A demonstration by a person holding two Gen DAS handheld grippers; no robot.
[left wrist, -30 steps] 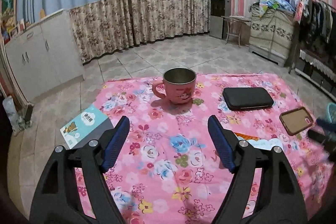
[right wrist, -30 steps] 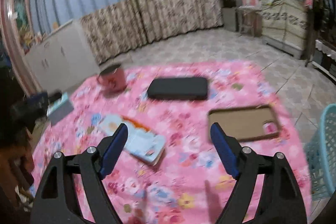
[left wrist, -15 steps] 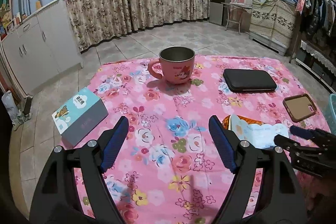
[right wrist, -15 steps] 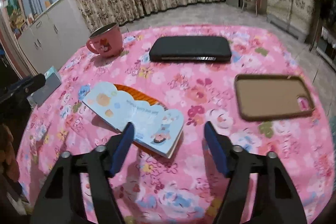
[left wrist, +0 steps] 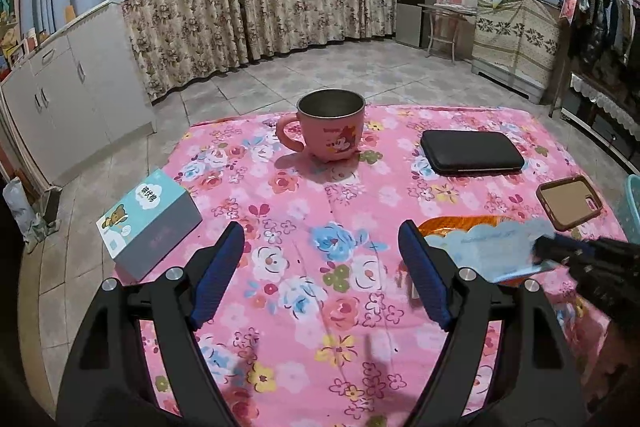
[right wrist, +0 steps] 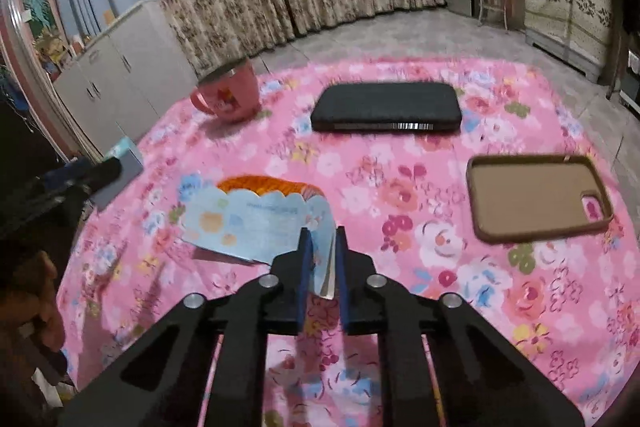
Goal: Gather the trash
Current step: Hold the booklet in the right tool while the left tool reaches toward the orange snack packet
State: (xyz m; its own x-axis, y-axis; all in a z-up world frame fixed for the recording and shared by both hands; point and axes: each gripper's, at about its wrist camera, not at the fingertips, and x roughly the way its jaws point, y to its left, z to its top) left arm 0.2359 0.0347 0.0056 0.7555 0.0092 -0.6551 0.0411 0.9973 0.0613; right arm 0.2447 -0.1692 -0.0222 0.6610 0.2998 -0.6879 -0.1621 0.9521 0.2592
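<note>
Inspector: Left wrist view first. Your left gripper (left wrist: 322,277) hangs wide open over the pink flowered cloth (left wrist: 304,211) and holds nothing. The mug (left wrist: 331,125), the black case (left wrist: 471,151), the phone cover (left wrist: 570,202) and the small box (left wrist: 149,223) at the cloth's left edge all lie apart from it. At right, the blue wrapper (left wrist: 486,251) sits on the cloth with your right gripper (left wrist: 560,251) at its near end.

Operator: And the right side?

Inspector: Right wrist view. Your right gripper (right wrist: 319,277) is closed on one corner of the wrapper (right wrist: 248,223). The rest of the piece looks still to rest on the cloth (right wrist: 400,195), orange lining showing at its far edge. Whether it has lifted at all, I cannot tell.

Operator: Risks?

Inspector: In my judgement, the hold is on a thin edge only. Lift fast and the wrapper may slide out of your fingers (right wrist: 304,267), or tear. Drag it low and it could snag and pull the cloth, shifting the mug (right wrist: 230,93). A blue basket (left wrist: 632,207) shows at the right edge; it may be the bin, but that is a guess.
</note>
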